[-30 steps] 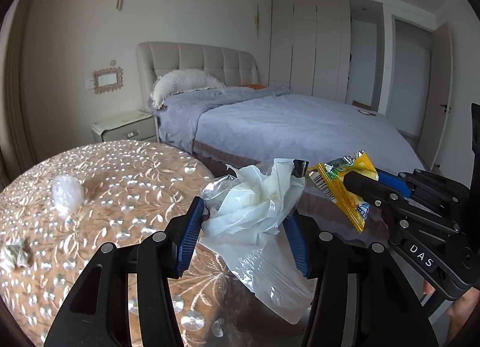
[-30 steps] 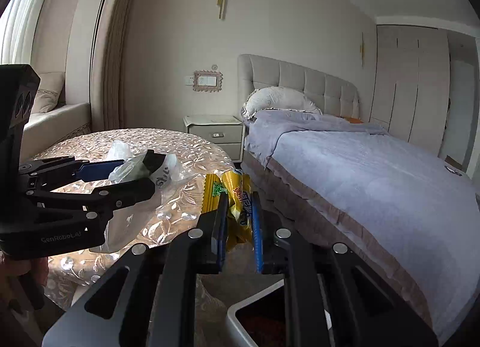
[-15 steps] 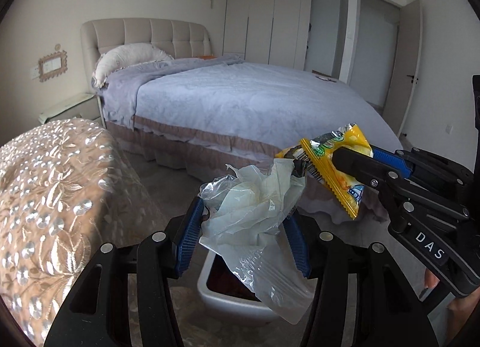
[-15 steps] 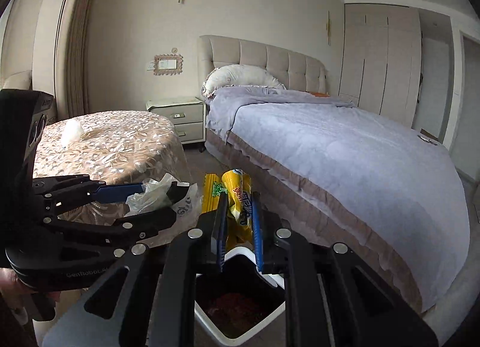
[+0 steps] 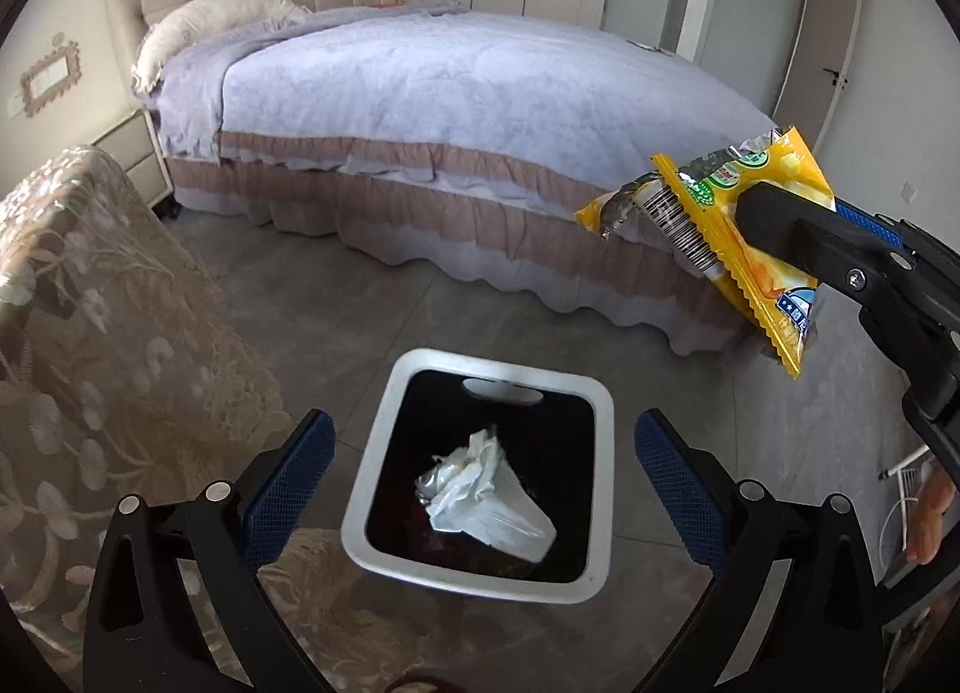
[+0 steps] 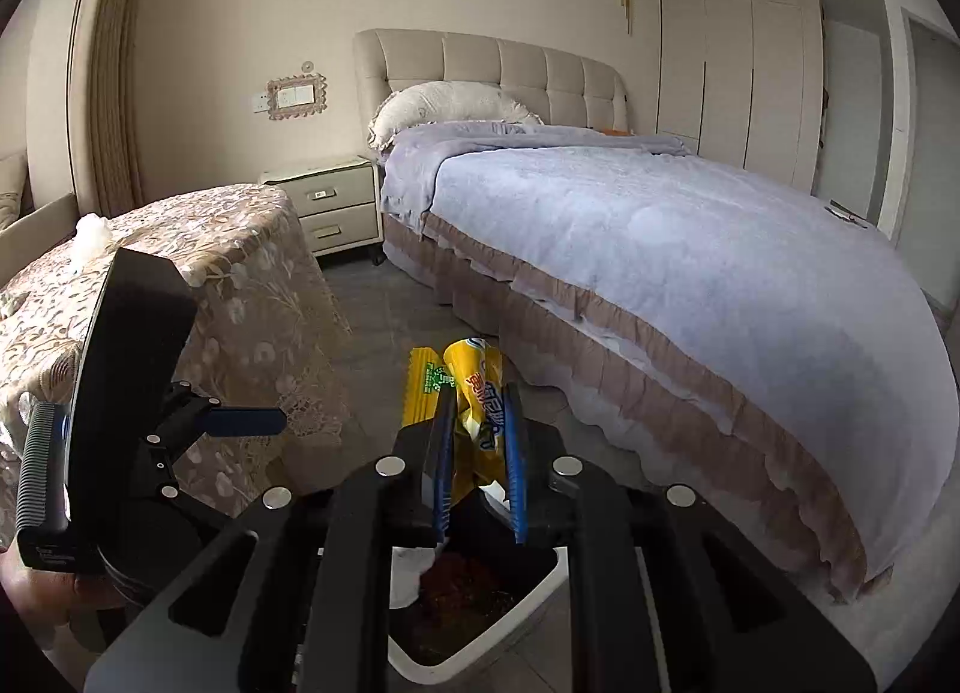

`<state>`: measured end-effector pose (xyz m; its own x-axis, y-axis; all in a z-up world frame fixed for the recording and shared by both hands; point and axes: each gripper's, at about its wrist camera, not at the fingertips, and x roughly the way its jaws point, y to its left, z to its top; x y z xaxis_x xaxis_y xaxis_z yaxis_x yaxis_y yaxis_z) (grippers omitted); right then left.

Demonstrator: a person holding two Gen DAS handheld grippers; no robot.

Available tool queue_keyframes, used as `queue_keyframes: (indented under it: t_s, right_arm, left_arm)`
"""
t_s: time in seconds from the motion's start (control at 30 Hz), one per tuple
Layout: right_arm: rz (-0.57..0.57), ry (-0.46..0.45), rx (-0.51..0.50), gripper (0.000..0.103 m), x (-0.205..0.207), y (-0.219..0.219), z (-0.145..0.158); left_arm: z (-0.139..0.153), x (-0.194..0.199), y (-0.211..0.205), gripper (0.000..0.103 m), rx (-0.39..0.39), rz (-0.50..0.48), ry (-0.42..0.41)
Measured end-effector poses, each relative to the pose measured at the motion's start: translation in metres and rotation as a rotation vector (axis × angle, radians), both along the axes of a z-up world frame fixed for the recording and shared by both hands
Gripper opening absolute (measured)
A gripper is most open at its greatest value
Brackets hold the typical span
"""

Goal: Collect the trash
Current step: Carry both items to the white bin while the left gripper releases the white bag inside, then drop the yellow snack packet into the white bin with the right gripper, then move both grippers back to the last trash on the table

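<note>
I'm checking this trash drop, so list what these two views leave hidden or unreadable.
- Trash bin contents: in the left wrist view the white plastic bag covers the dark litter beneath; in the right wrist view the right gripper blocks most of the bin.
- Yellow snack wrapper: print too small to read; its middle is hidden by the jaws.
- White lump on the table: too small to identify.

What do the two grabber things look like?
Both are black plastic. The left gripper has two long jaws lined with bumpy blue pads, plus round silver screw heads on its arms. The right gripper looks the same: black arms, blue-lined jaws, silver screws. Seen from the right wrist, the left one has a ribbed grey edge on its boxy black body.
</note>
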<state>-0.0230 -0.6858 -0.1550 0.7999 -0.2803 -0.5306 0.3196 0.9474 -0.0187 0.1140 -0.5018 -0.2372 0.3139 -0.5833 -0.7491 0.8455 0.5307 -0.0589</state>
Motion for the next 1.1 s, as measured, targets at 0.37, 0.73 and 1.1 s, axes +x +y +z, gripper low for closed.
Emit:
queue_keyframes:
  t_s: [0.37, 0.73, 1.1]
  right_arm:
    - [0.015, 0.037, 0.032, 0.017, 0.02, -0.005, -0.025]
    - [0.112, 0.182, -0.043, 0.097, 0.054, 0.02, -0.075]
    - [0.044, 0.05, -0.121, 0.099, 0.039, 0.018, -0.033]
  left_arm:
    - [0.051, 0.008, 0.034, 0.098, -0.087, 0.152, -0.164]
    - [0.084, 0.009, 0.064, 0.098, -0.17, 0.212, -0.21]
    - [0.099, 0.007, 0.092, 0.098, -0.197, 0.257, -0.229]
